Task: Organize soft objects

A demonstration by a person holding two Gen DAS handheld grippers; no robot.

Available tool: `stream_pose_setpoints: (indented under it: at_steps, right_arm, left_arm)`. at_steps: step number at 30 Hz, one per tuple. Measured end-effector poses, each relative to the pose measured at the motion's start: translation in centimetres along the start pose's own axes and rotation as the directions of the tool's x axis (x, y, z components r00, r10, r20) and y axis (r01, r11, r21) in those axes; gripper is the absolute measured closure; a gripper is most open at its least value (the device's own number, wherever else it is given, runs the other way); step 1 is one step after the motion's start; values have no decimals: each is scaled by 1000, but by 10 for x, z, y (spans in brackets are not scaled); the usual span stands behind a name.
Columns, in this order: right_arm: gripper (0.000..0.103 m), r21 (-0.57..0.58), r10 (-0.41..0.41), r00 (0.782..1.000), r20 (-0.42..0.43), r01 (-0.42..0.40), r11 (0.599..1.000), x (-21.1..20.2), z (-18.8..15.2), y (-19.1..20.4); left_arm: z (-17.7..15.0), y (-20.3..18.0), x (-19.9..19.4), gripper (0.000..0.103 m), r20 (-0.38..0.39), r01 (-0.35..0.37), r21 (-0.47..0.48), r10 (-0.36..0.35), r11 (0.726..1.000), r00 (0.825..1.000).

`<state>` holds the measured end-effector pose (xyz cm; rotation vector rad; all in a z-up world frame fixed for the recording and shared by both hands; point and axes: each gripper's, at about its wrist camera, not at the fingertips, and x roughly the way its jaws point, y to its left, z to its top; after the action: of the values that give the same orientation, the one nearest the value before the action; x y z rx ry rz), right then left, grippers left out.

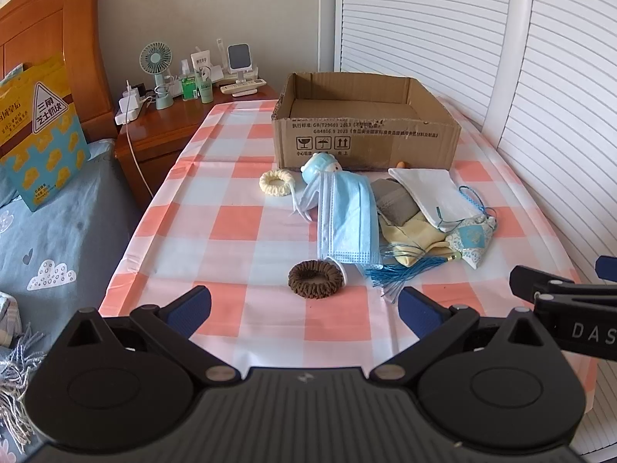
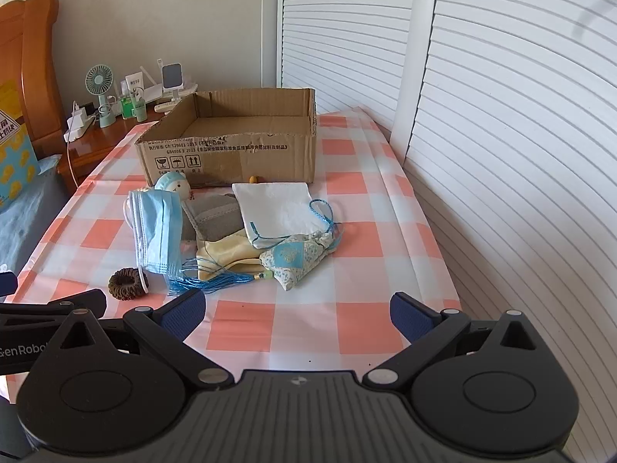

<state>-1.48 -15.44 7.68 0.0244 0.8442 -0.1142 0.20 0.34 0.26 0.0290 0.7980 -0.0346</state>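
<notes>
A pile of soft things lies on the checked table in front of an open cardboard box (image 1: 366,142) (image 2: 231,154). It holds a blue face mask (image 1: 347,220) (image 2: 158,231), a small blue doll (image 1: 320,166) (image 2: 173,185), a grey cloth (image 1: 393,200) (image 2: 216,216), a white pouch (image 1: 428,193) (image 2: 277,208), a yellow cloth (image 1: 405,239) (image 2: 223,254) and a patterned sachet with a blue tassel (image 1: 472,241) (image 2: 297,258). A brown scrunchie (image 1: 315,279) (image 2: 125,283) and a cream scrunchie (image 1: 275,182) lie apart. My left gripper (image 1: 304,308) is open and empty near the brown scrunchie. My right gripper (image 2: 297,312) is open and empty before the sachet.
A wooden nightstand (image 1: 162,127) with a small fan (image 1: 156,61), bottles and chargers stands at the back left. A bed with a blue cover (image 1: 50,231) and a snack bag (image 1: 34,131) is at the left. White louvred doors (image 2: 501,115) run along the right.
</notes>
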Motion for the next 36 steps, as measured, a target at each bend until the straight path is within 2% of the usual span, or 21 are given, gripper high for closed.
stream_pose_setpoints:
  at_steps: [26, 36]
  right_arm:
    - [0, -3, 4, 1000, 4, -4, 1000, -1, 3, -3]
    - [0, -38, 25, 1000, 14, -25, 999, 4, 7, 0]
  left_arm:
    - [1, 0, 1, 1, 7, 11, 3, -11, 1000, 1000]
    - [5, -1, 8, 1, 35, 37, 72, -40, 997, 999]
